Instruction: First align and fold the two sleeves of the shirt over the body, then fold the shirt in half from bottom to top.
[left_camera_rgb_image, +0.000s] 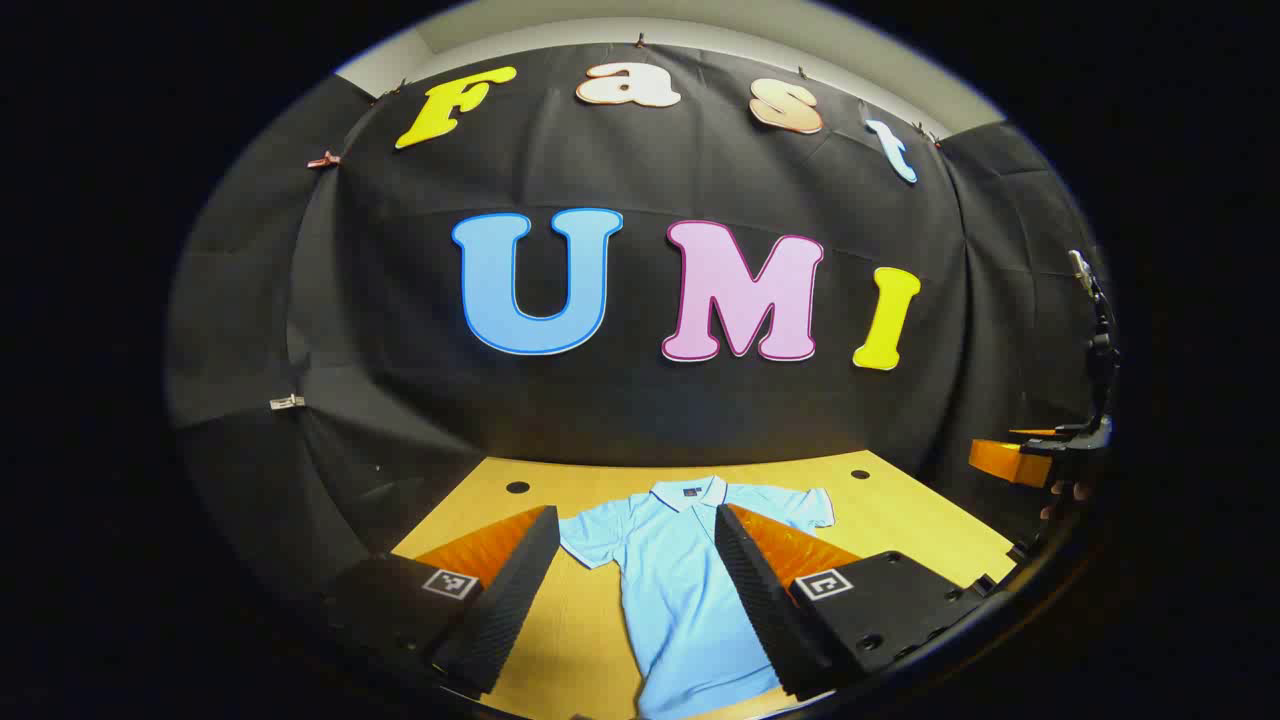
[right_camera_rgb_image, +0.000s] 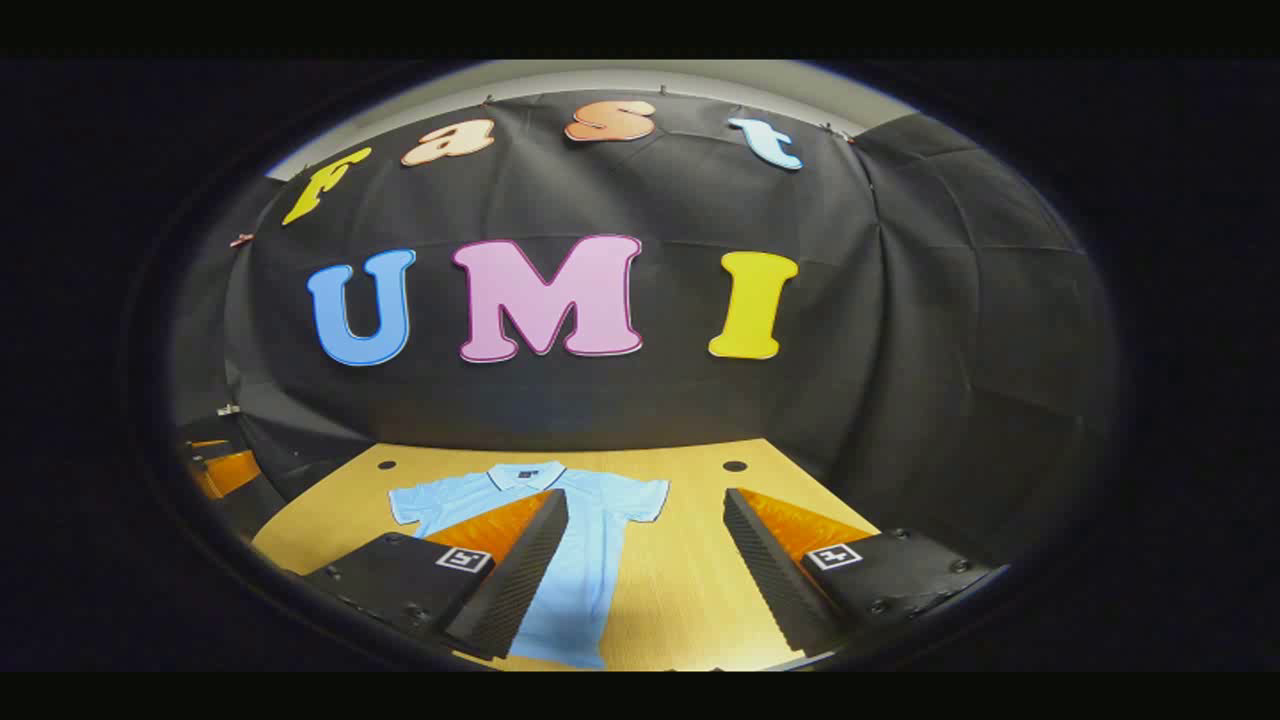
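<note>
Shirt (left_camera_rgb_image: 690, 590) lying flat on table (left_camera_rgb_image: 900, 520), sleeves unfolded | left gripper (left_camera_rgb_image: 640, 590) and right gripper (right_camera_rgb_image: 640, 570) hovering, fingers spread | sleeve fold pending, probably starting by pinching sleeve edges.

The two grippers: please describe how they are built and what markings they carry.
Each gripper, left gripper and right gripper, has two long wedge-shaped fingers with ribbed inner pads. The fingers sit on blocky dark mounts with screw holes, and each mount carries a small square black-and-white marker. In the left gripper view, the other gripper appears at the far right edge with a dark frame.
</note>
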